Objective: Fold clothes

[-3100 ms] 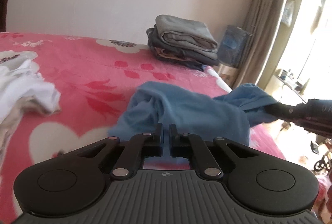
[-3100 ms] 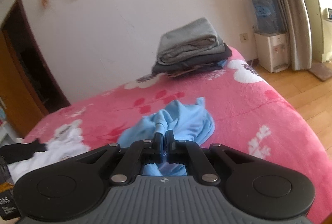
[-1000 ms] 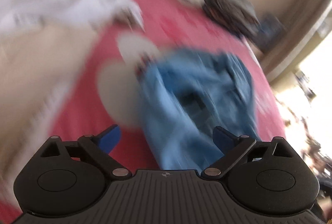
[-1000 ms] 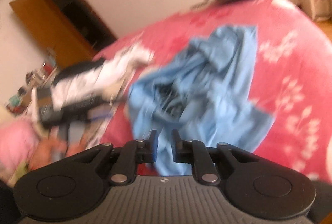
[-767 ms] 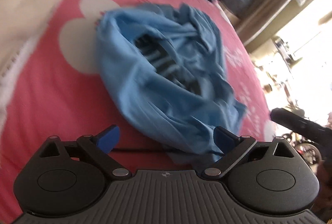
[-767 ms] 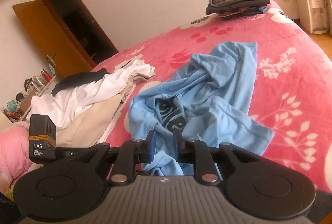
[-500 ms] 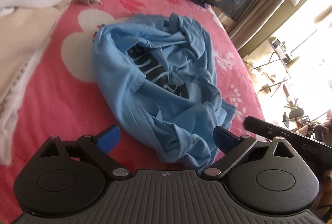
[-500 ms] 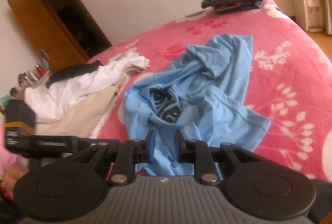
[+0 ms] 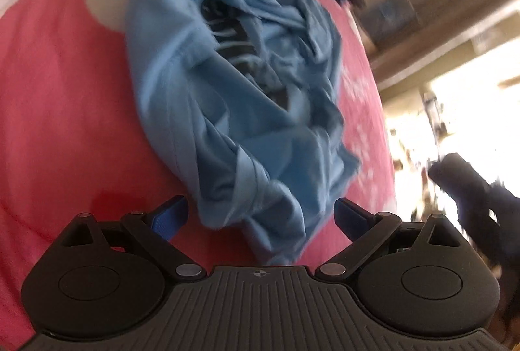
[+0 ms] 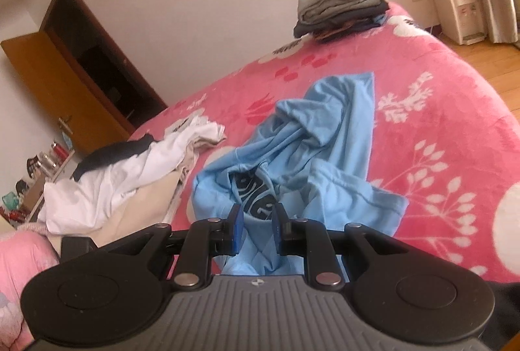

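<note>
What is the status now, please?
Left gripper open wide, right gripper part open. Crumpled light-blue T-shirt lies unfolded on pink bedspread. Nothing blocking.

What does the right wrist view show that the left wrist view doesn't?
Only the right wrist view shows the unfolded pile of white and beige clothes, the wooden door and the water dispenser. Only the left shows the left gripper, fingers wide open. Both show the crumpled blue shirt on the pink blanket and the folded stack.

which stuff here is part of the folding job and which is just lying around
Part of the job: blue shirt, left gripper, right gripper.

Lying about: folded stack, white clothes, water dispenser, wooden door.
</note>
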Demonstrator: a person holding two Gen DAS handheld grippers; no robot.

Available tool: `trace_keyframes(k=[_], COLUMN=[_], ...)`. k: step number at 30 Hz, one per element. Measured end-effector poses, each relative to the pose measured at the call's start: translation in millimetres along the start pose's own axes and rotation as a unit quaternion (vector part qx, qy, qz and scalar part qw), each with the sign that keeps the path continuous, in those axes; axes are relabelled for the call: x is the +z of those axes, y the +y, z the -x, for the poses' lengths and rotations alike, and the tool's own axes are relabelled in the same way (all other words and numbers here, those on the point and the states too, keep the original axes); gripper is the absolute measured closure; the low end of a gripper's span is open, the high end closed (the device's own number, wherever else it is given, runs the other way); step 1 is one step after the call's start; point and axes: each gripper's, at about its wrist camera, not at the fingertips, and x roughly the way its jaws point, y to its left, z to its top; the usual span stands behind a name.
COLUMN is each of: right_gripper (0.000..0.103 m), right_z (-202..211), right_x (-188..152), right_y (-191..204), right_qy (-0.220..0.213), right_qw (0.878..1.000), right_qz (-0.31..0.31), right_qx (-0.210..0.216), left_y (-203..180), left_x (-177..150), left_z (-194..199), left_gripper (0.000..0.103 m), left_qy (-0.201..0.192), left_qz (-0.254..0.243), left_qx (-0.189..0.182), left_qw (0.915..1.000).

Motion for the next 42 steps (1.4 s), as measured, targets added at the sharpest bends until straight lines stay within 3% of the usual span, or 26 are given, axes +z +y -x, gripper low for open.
trace_keyframes(k=[3, 4, 5, 6, 8, 10, 11, 12, 13, 16, 21, 25, 29, 32, 34, 35, 37, 42], right_gripper=[0.082, 0.082, 0.082, 0.082, 0.082, 0.081, 0.072, 0.057, 0.054, 0.054, 0.054, 0.054, 0.053, 0.057, 0.076, 0.096, 0.098, 0.099], right_z=[-5, -7, -9, -10, -14, -17, -19, -21, -27, -61, -147, -195, -236, -266, -279, -280, -271, -221], right_x=[5, 7, 9, 11, 15, 18, 20, 22, 24, 32, 34, 25, 15, 8, 6, 7, 18, 56], right_y=[7, 9, 12, 14, 19, 23, 26, 28, 35, 56, 73, 81, 88, 92, 93, 91, 85, 62], right_qy=[-0.003, -0.004, -0.005, -0.006, -0.008, -0.01, -0.011, -0.012, -0.012, 0.021, 0.133, 0.169, 0.188, 0.203, 0.206, 0.204, 0.185, 0.109], right_qw=[1.0, 0.999, 0.999, 0.998, 0.997, 0.995, 0.994, 0.993, 0.99, 0.98, 0.969, 0.96, 0.952, 0.946, 0.945, 0.947, 0.956, 0.978], right_qz=[0.029, 0.038, 0.048, 0.058, 0.077, 0.096, 0.105, 0.115, 0.137, 0.185, 0.187, 0.205, 0.224, 0.238, 0.239, 0.235, 0.211, 0.124], right_qx=[0.007, 0.009, 0.011, 0.013, 0.017, 0.022, 0.024, 0.026, 0.036, 0.069, 0.089, 0.088, 0.087, 0.087, 0.084, 0.081, 0.09, 0.128], left_y=[8, 8, 9, 8, 5, 3, 3, 3, 2, 7, 14, 16, 12, 1, -6, -8, -10, 2], left_x=[-2, -2, -2, -3, -5, -8, -10, -12, -14, -18, -23, -24, -24, -31, -36, -39, -43, -32], left_z=[0, -1, -3, -4, -5, -4, -2, 0, 3, 9, 11, 6, 1, -3, -6, -7, -6, 4], left_gripper=[0.018, 0.038, 0.051, 0.055, 0.077, 0.087, 0.089, 0.09, 0.091, 0.091, 0.089, 0.078, 0.05, 0.042, 0.043, 0.044, 0.049, 0.08], left_qy=[-0.037, -0.038, -0.037, -0.032, -0.024, -0.022, -0.023, -0.025, -0.027, -0.026, -0.021, -0.014, -0.006, -0.009, -0.012, -0.017, -0.026, -0.048], left_qz=[0.033, 0.03, 0.023, 0.011, -0.018, -0.05, -0.066, -0.082, -0.098, -0.111, -0.13, -0.138, -0.148, -0.19, -0.219, -0.232, -0.239, -0.186], left_qx=[-0.003, 0.002, 0.009, 0.02, 0.044, 0.068, 0.077, 0.084, 0.091, 0.089, 0.083, 0.078, 0.063, 0.078, 0.089, 0.096, 0.104, 0.1], left_qw=[0.9987, 0.9988, 0.999, 0.9992, 0.9986, 0.9962, 0.9946, 0.9928, 0.9907, 0.9894, 0.9878, 0.9872, 0.987, 0.9787, 0.9717, 0.9679, 0.9651, 0.9763])
